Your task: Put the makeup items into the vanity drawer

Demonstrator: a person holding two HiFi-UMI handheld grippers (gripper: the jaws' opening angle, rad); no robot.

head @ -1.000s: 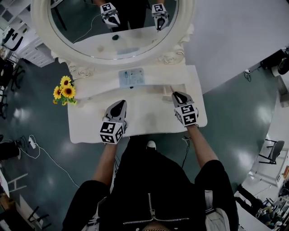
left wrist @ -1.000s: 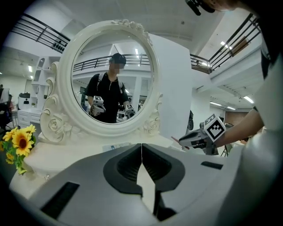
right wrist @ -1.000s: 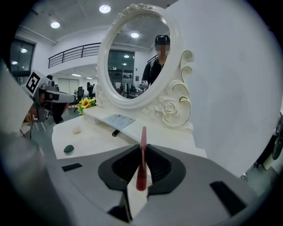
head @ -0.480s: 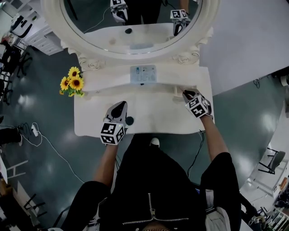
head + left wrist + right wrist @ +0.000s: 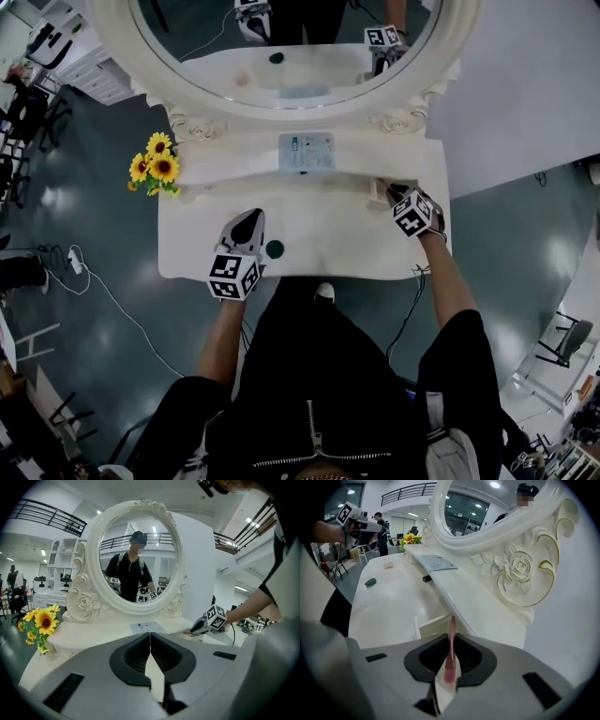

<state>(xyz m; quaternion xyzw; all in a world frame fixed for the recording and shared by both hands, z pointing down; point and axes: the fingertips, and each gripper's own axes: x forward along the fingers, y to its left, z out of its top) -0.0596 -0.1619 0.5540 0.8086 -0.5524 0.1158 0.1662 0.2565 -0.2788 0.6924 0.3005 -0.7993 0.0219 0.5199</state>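
My right gripper [image 5: 451, 637] is shut on a thin pink makeup stick [image 5: 451, 648] that points up and forward between the jaws. Just beyond its tips a small white drawer [image 5: 433, 623] stands open under the vanity's shelf. In the head view the right gripper [image 5: 389, 190] is at the table's back right. My left gripper [image 5: 247, 225] hovers over the front left of the tabletop, shut with nothing in it. A dark green round item [image 5: 274, 248] lies beside it. A flat pale palette [image 5: 307, 152] rests on the shelf below the mirror.
The white vanity table [image 5: 319, 234] carries a large oval mirror [image 5: 281, 37] at the back. Sunflowers [image 5: 155, 169] stand at the shelf's left end. A small black item [image 5: 426, 578] and a small beige piece [image 5: 387, 565] lie on the tabletop.
The right gripper has carried the pink stick toward the table's back right, up to the open drawer. The left gripper has stayed put; the green item now shows beside it.
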